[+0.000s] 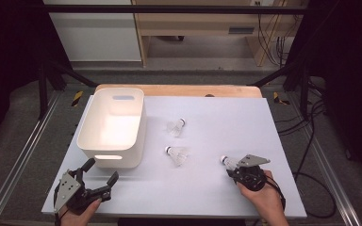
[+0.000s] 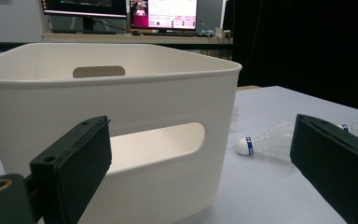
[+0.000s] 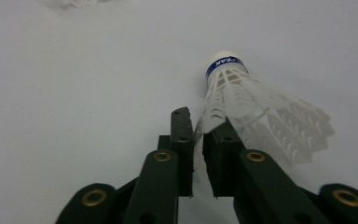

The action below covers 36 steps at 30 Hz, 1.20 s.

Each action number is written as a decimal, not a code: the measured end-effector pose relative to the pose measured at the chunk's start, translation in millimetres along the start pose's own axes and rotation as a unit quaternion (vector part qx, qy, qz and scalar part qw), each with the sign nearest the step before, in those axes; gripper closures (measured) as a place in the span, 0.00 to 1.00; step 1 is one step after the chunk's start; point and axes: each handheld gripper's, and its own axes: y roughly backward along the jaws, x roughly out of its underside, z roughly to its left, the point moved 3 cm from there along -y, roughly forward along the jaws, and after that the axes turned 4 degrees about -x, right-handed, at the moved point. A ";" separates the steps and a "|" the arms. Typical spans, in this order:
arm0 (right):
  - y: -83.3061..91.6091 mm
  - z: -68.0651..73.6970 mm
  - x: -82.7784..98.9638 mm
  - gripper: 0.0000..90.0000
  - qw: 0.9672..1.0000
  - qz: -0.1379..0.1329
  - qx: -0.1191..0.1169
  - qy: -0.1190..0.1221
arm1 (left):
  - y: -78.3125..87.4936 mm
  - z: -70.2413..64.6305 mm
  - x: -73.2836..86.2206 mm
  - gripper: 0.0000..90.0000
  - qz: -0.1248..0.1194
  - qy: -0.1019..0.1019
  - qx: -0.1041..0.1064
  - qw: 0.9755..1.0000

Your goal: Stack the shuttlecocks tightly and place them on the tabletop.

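Observation:
Three white shuttlecocks with blue-banded cork tips lie on the white table [image 1: 207, 188]. My right gripper [image 1: 234, 168] [image 3: 198, 123] is at the front right, shut on the skirt edge of one shuttlecock [image 1: 228, 161] [image 3: 256, 102], whose cork points away from the jaws. The other two shuttlecocks [image 1: 176, 126] [image 1: 177, 154] rest mid-table, right of a white bin [image 1: 87, 127]. My left gripper [image 1: 102, 170] [image 2: 200, 135] stands open at the front left, facing the bin's [image 2: 121, 98] near wall and handle slot with nothing between its jaws. One loose shuttlecock [image 2: 268, 140] shows past its right jaw.
The bin looks empty inside. The table has a wooden strip [image 1: 179, 89] along its far edge. Dark frame posts and cables [image 1: 311, 141] stand off both sides of the table. A desk with monitors [image 2: 163, 14] is beyond the bin.

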 end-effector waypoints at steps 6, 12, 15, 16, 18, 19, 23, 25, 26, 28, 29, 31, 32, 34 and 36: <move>1.4 -1.1 -0.8 1.00 1.000 -0.005 -0.002 0.006 | 1.1 1.2 0.2 0.06 -0.002 -0.002 -0.005 1.000; -3.1 15.0 -19.5 1.00 0.999 -0.016 -0.024 0.032 | -0.3 0.6 1.1 0.06 0.000 -0.002 0.000 1.000; -10.2 22.6 -26.7 1.00 0.998 -0.016 -0.037 0.040 | -1.8 -1.3 0.8 0.06 0.001 -0.003 0.004 1.000; -11.8 24.4 -28.2 1.00 0.998 -0.016 -0.039 0.041 | -1.9 -1.7 0.6 0.06 0.000 -0.005 0.005 1.000; -19.5 32.3 -34.6 1.00 0.997 -0.016 -0.050 0.052 | -2.2 -2.3 1.1 0.06 0.001 -0.004 0.006 1.000; -22.0 35.2 -36.7 1.00 0.997 -0.014 -0.054 0.054 | -2.3 -2.4 1.4 0.06 0.002 -0.003 0.006 1.000; -35.3 49.9 -47.1 1.00 0.995 -0.014 -0.071 0.069 | -0.9 -1.7 0.4 0.06 0.000 -0.005 0.004 1.000; -41.0 56.4 -51.7 1.00 0.994 -0.015 -0.076 0.076 | -0.3 -1.6 1.0 0.06 0.000 -0.003 0.002 1.000; -43.6 59.0 -54.0 1.00 0.994 -0.017 -0.077 0.078 | 0.1 -2.1 1.6 0.06 0.001 -0.001 0.002 1.000; -48.3 63.0 -58.2 1.00 0.993 -0.019 -0.080 0.080 | 0.7 -3.4 2.0 0.06 0.003 -0.004 0.003 1.000; -50.8 64.2 -60.2 1.00 0.993 -0.019 -0.080 0.082 | 1.2 -4.1 1.8 0.06 0.002 -0.006 0.003 1.000; -56.5 66.2 -65.1 1.00 0.993 -0.017 -0.083 0.084 | 1.6 -6.0 1.3 0.06 0.000 -0.006 0.005 1.000; -58.2 66.4 -66.5 1.00 0.993 -0.018 -0.082 0.086 | 1.7 -6.5 1.2 0.06 0.001 -0.007 0.007 1.000; -61.8 67.6 -70.2 1.00 0.992 -0.017 -0.084 0.088 | 2.0 -7.8 1.0 0.06 0.002 -0.012 0.008 1.000; -64.4 68.5 -73.2 1.00 0.992 -0.016 -0.083 0.091 | 1.8 -8.5 1.0 0.06 0.002 -0.013 0.009 1.000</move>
